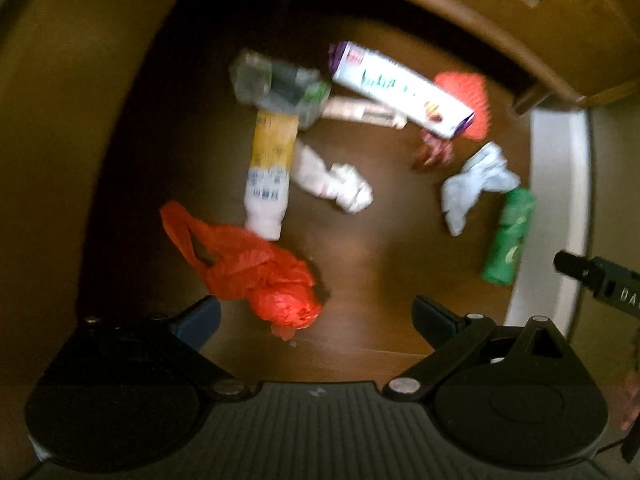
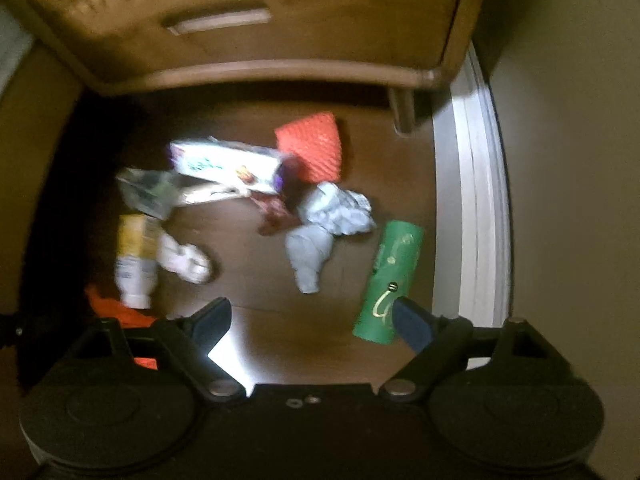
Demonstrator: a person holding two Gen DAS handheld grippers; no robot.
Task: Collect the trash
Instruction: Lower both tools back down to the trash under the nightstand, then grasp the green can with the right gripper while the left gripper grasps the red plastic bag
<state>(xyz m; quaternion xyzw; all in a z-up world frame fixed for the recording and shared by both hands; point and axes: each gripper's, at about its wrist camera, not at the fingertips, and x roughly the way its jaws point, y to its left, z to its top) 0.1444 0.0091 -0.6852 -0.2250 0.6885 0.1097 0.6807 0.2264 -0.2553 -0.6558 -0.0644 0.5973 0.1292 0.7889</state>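
While trash lies scattered on the dark wood floor (image 1: 372,248) below a brown drawer unit (image 2: 248,52), I hold both grippers spread above it: my left gripper (image 1: 316,316) over the red plastic bag (image 1: 256,272), my right gripper (image 2: 312,320) beside the green tube (image 2: 390,280), a crumpled grey tissue (image 2: 324,228) and a white carton (image 2: 226,164) beyond

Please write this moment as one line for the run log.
left hand-held gripper: open, above red plastic bag | right hand-held gripper: open, beside green tube | trash on floor
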